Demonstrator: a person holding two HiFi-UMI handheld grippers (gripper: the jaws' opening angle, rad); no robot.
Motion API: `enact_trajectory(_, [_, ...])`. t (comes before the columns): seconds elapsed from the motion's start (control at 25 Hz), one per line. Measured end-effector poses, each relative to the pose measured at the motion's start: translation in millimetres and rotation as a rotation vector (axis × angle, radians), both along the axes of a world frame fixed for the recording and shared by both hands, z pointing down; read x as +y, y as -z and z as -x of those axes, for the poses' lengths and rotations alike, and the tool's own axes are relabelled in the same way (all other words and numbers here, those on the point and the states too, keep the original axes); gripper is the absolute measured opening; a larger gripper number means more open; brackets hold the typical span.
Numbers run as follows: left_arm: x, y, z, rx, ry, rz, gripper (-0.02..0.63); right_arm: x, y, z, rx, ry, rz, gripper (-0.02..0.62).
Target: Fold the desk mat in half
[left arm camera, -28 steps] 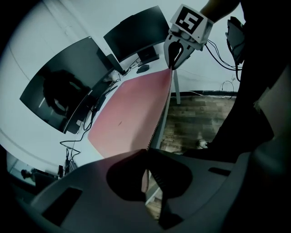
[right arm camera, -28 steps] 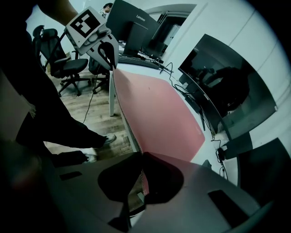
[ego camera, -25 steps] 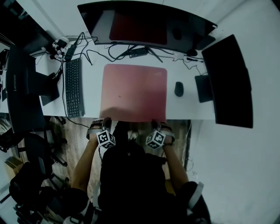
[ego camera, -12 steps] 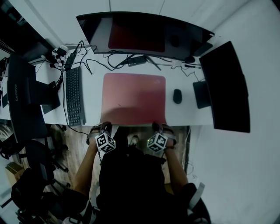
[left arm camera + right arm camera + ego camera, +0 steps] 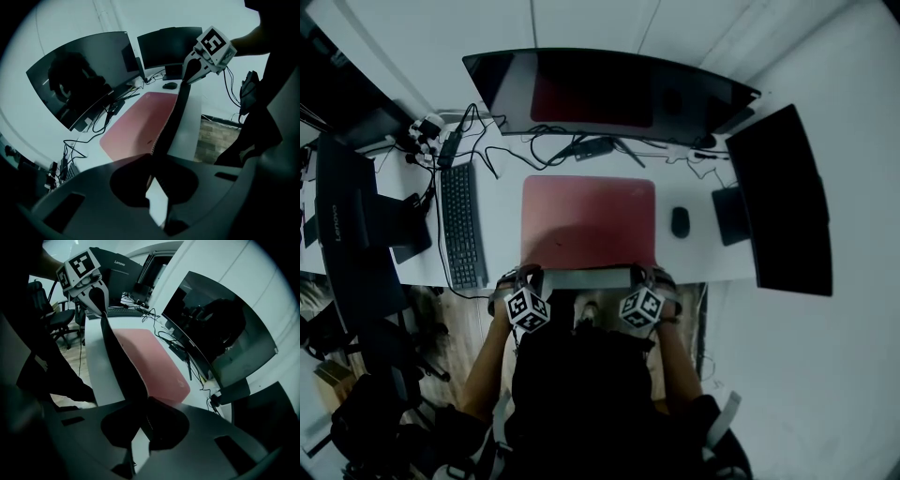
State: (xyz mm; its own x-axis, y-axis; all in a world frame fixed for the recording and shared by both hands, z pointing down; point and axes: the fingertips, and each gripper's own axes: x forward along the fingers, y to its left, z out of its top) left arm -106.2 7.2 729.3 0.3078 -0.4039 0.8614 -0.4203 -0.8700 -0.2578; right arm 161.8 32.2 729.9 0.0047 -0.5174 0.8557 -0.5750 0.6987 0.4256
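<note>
The red desk mat [image 5: 589, 220] lies on the white desk [image 5: 502, 230] in front of the curved monitor. Its near edge is raised off the desk, showing a strip of dark underside [image 5: 586, 278]. My left gripper [image 5: 530, 277] is shut on the near left corner, and my right gripper [image 5: 641, 276] is shut on the near right corner. In the left gripper view the jaws [image 5: 152, 161] pinch the mat [image 5: 140, 124], whose lifted edge runs across to the right gripper [image 5: 199, 65]. The right gripper view shows its jaws [image 5: 144, 411] closed on the mat [image 5: 152, 359], with the left gripper [image 5: 96, 291] at the far end.
A curved monitor [image 5: 600, 94] stands behind the mat with cables under it. A keyboard [image 5: 460, 225] lies to the left and a mouse [image 5: 680, 222] to the right. A second monitor [image 5: 778, 202] is at the right, another screen [image 5: 347, 225] at the left.
The mat's near edge, flat on the desk before, has come up and rolled a little toward the monitor, exposing its underside. Both grippers rose with it.
</note>
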Motion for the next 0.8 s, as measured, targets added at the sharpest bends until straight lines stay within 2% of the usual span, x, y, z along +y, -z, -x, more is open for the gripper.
enact_trajectory(0.6, [-73.3, 37.5, -10.3, 0.112, -0.028, -0.028, 0.02, -60.4, 34.5, -5.5, 0.0, -0.18, -0.059, 0.02])
enact_trajectory(0.8, [-92.3, 47.7, -15.4, 0.135, -0.034, -0.048, 0.02, -77.3, 46.1, -9.6, -0.038, -0.246, -0.092, 0.02])
